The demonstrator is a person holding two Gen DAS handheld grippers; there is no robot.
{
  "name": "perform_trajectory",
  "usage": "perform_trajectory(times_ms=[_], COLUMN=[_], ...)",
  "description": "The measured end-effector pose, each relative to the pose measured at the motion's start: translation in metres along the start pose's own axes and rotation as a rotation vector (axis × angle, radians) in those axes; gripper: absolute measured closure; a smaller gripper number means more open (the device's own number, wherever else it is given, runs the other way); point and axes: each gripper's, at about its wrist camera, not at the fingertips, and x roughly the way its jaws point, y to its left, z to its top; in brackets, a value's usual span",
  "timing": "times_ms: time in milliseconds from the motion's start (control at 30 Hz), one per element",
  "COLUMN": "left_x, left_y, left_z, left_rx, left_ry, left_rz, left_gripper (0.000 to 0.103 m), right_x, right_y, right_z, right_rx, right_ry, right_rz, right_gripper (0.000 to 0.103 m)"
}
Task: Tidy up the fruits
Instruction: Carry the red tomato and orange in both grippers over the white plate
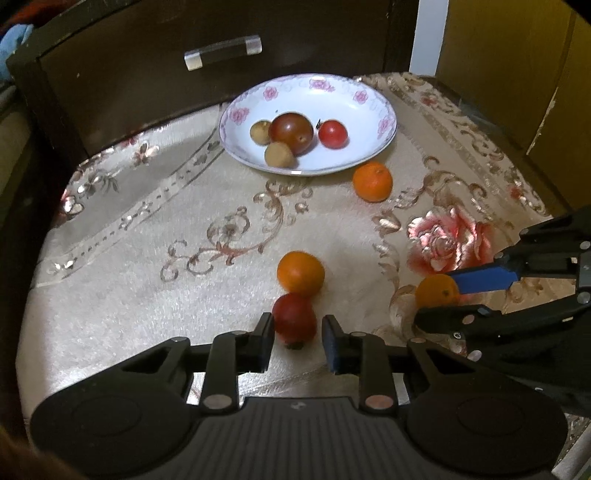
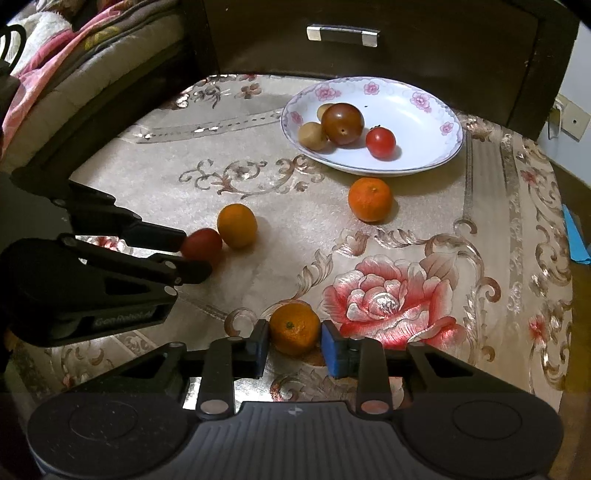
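My left gripper (image 1: pixel 298 325) is shut on a dark red fruit (image 1: pixel 295 317) that rests on the cloth; the right wrist view shows the same gripper (image 2: pixel 195 254) and fruit (image 2: pixel 203 242). An orange mandarin (image 1: pixel 300 273) touches that fruit from behind. My right gripper (image 2: pixel 294 333) is shut on another mandarin (image 2: pixel 294 325) by the pink rose; in the left wrist view this gripper (image 1: pixel 437 295) comes in from the right. A third mandarin (image 2: pixel 370 199) lies just in front of a white flowered plate (image 2: pixel 417 122). The plate holds a brownish tomato (image 2: pixel 342 123), a red tomato (image 2: pixel 380 142) and two small tan fruits.
A beige embroidered cloth (image 2: pixel 406 251) covers the small table. A dark wooden drawer front with a clear handle (image 2: pixel 342 35) stands right behind the plate. Bedding (image 2: pixel 44 55) lies past the left edge. A blue item (image 2: pixel 576 240) lies past the right edge.
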Motion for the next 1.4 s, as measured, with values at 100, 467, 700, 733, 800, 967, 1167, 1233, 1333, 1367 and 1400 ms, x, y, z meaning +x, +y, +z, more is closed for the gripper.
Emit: perform_trajectory(times_ms=[100,467,700,733,800,967,1167,1233,1333,1367,1400], left_x=[-0.003,0.005,0.012,0.014,0.017,0.024,0.024,0.023,0.021,0.02,0.019], left_y=[-0.001,0.01,0.018,0.019,0.021,0.024,0.022,0.022,0.022,0.021,0.021], left_z=[0.006,0.005,0.002,0.001,0.001,-0.001,0.0,0.0,0.003,0.004,0.006], left_rx=[-0.002,-0.02,-0.04,-0.041,-0.045,-0.065,-0.06,-0.062,-0.07,-0.07,-0.07], left_ry=[-0.007,-0.002,0.009,0.012,0.018,0.031,0.038,0.044,0.044,0.041,0.036], left_rz=[0.003,0.018,0.046,0.052,0.063,0.07,0.084,0.085,0.071,0.068,0.064], left_gripper=[0.066,0.066,0.065,0.065,0.065,0.065,0.067,0.067,0.067,0.067,0.067], right_x=[-0.006,-0.007,-0.004,-0.004,-0.003,-0.004,-0.006,-0.007,-0.009,-0.009,-0.01], right_y=[-0.001,-0.015,-0.014,-0.014,-0.015,-0.016,-0.016,-0.017,-0.018,-0.019,-0.019], right_z=[0.002,0.014,0.015,0.015,0.016,0.018,0.018,0.018,0.019,0.019,0.019], right_rx=[0.008,0.049,0.051,0.052,0.053,0.057,0.061,0.063,0.067,0.069,0.07], right_ry=[-0.019,-0.048,-0.048,-0.048,-0.05,-0.058,-0.064,-0.066,-0.072,-0.074,-0.076], right_rz=[-0.001,-0.006,0.007,0.008,0.01,0.014,0.014,0.013,0.014,0.014,0.013], right_gripper=[0.079,0.078,0.078,0.078,0.078,0.078,0.078,0.078,0.078,0.078,0.078])
